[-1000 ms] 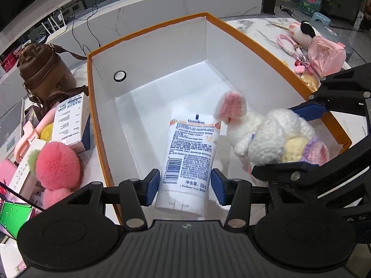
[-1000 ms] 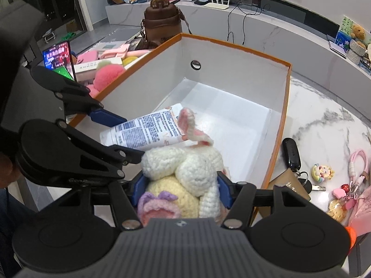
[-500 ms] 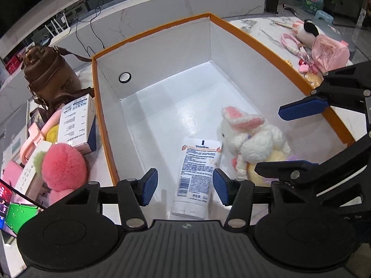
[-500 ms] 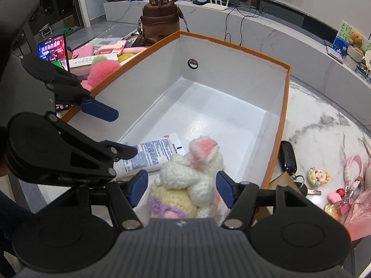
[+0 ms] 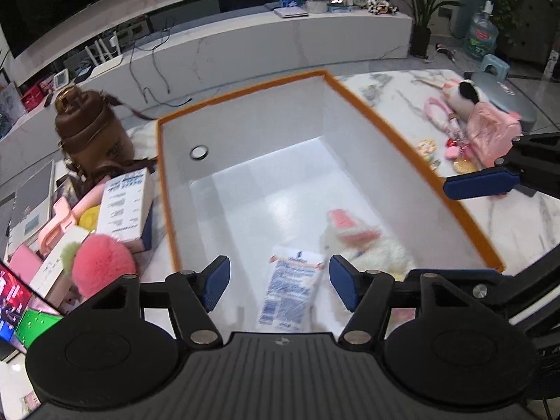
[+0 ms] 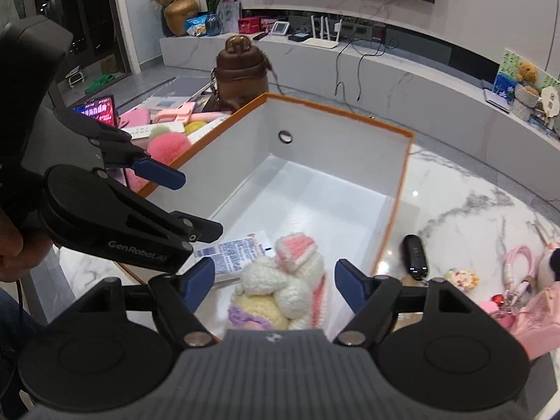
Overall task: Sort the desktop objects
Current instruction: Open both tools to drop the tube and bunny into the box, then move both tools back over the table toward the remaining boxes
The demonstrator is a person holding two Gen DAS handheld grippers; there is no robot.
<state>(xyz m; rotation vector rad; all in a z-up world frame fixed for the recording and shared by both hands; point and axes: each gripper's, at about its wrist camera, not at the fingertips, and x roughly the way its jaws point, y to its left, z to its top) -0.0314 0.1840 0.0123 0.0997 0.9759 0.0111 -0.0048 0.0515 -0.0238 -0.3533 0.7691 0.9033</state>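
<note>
A white box with an orange rim (image 5: 395,129) (image 6: 402,189) stands on the marble table. Inside it at the near end lie a white Vaseline tube (image 5: 290,288) (image 6: 234,253) and a white knitted bunny (image 5: 367,245) (image 6: 283,290) with pink ears, side by side. My left gripper (image 5: 279,285) is open and empty, raised above the tube. My right gripper (image 6: 274,285) is open and empty, raised above the bunny. Each gripper's fingers (image 5: 479,183) (image 6: 157,173) show in the other's view.
Left of the box are a brown bag (image 5: 91,136), a white carton (image 5: 124,206), a pink pompom (image 5: 99,267) and a lit phone screen (image 5: 14,304). Right of it lie a car key (image 6: 414,255), keychains (image 6: 462,278), a pink pouch (image 5: 490,133) and a plush toy (image 5: 469,94).
Both grippers opened, let the tube and the bunny drop into the box, and drew back upward. The tube and bunny now lie on the box floor.
</note>
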